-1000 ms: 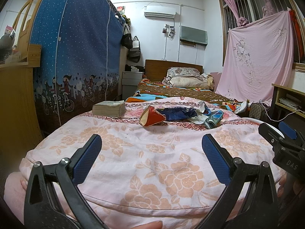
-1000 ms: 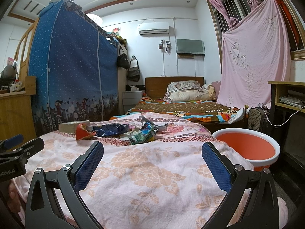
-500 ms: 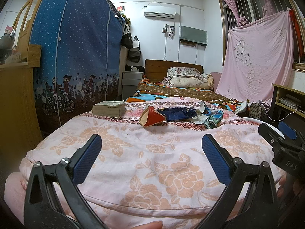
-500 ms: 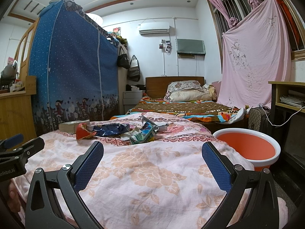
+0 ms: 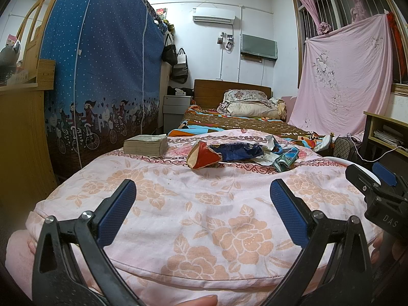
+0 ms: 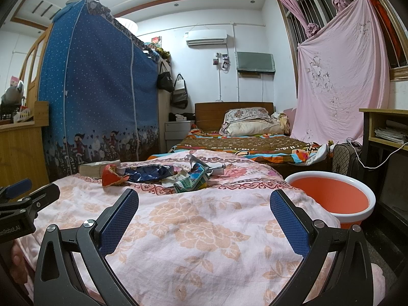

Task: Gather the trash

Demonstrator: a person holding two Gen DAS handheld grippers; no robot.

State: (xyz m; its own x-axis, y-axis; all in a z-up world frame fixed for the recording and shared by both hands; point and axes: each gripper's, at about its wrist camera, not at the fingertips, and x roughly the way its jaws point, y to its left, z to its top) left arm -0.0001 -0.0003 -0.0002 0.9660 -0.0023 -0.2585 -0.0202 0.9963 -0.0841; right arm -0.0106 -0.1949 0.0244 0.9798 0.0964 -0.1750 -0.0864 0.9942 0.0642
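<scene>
Pink floral quilt fills the lower half of both views, and nothing on it has shifted vs the frames a sec ago: same framing, same wrapper positions. So no progress on the pickup yet; you're parked at the near edge w/ the whole job ahead.

Your left gripper has its jaws wide apart, nothing between them. Right gripper same: spread wide, empty.

The trash sits centre frame, well beyond both tips. In the left view it's a red-and-tan wrapper, a crumpled dark blue wrapper touching it on the right, then white scraps and a green-blue packet at the right end of the pile. A thick book lies left of the pile, apart from it; prob not trash.

View differences: only the right cam shows the orange bucket, right of centre, beside the quilt's right edge, looks empty. That's the likely drop spot. Left cam catches just a sliver of white rim there, behind the right gripper's body at far right. Right cam also shows the red wrapper overlapping the book's near end, which the left view separates cleanly.
</scene>
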